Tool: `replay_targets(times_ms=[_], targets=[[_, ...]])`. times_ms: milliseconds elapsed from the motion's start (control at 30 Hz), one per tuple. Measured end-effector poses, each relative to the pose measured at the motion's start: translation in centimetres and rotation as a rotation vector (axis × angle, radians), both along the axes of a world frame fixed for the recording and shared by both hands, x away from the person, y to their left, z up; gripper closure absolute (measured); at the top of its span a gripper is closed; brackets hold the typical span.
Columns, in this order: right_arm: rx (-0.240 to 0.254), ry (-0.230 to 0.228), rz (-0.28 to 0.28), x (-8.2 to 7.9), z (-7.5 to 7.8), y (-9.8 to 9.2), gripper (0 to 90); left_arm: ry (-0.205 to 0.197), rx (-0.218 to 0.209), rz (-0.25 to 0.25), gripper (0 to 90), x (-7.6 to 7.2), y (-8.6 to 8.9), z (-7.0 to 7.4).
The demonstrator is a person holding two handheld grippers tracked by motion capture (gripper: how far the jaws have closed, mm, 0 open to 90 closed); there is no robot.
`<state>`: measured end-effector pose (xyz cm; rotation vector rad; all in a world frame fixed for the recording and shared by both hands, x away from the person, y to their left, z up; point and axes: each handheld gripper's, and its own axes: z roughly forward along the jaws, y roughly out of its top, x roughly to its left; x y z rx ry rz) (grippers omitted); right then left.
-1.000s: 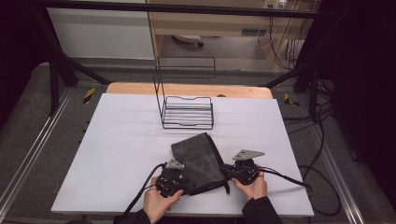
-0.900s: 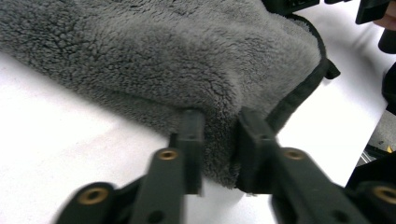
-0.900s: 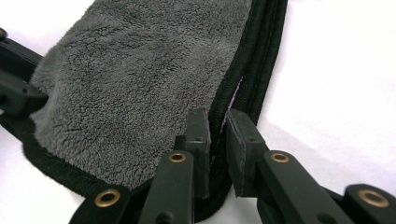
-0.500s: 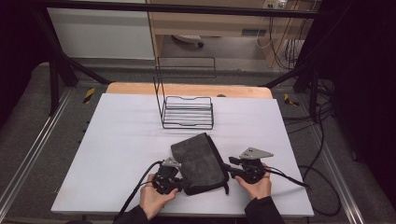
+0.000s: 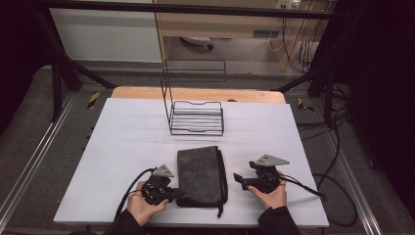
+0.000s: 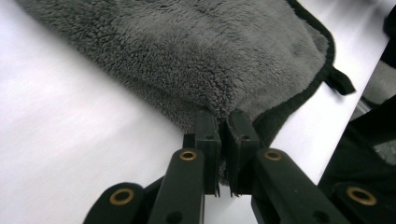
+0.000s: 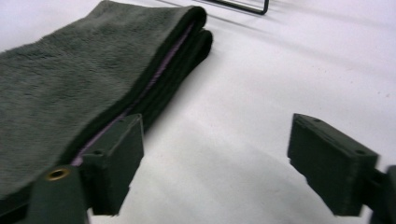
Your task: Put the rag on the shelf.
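Now folded grey towel (image 5: 200, 175) flat on bench (image 5: 122, 147), near edge. Left gripper (image 6: 223, 140) fingers clenched on towel's corner; right gripper (image 7: 215, 158) fingers just opening, released beside fold. Keep pinch firm, drag low, avoid unfolding layers.

folded grey towel (image 7: 70, 88) on white table (image 7: 261, 70), right tongs (image 7: 215, 165) just opened wide, nothing between, wire rack (image 7: 243, 5) beyond

towel (image 6: 187, 56) cropped at frame top, rack (image 7: 238, 5) mostly cut off
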<state>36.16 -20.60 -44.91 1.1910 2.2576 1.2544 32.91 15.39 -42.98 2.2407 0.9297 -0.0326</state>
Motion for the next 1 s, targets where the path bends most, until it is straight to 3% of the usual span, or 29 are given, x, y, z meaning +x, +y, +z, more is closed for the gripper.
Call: replay_targets(times_ms=[233,400,600,767,900,1000], targets=[[-0.001,0.005,0.007,0.0,-0.2,0.1,11.2,-0.013,0.008,-0.025,83.9,0.1,1.1,-0.1],[0.008,0.018,0.007,0.0,-0.2,0.2,8.0,-0.065,0.015,-0.052,77.5,-0.2,1.4,0.2],[0.029,0.018,0.023,0.1,-0.1,0.2,5.0,-0.139,0.002,0.017,49.8,0.5,2.9,1.7],[0.018,0.019,0.033,0.0,-0.1,0.1,3.6,-0.168,-0.007,0.079,31.8,2.9,3.7,2.2],[0.013,0.021,0.035,0.0,-0.2,0.2,3.4,-0.179,-0.007,0.15,22.2,5.1,3.5,2.4],[0.01,0.029,0.035,0.1,-0.2,0.2,3.3,-0.185,-0.01,0.191,20.4,6.5,3.1,2.4]])
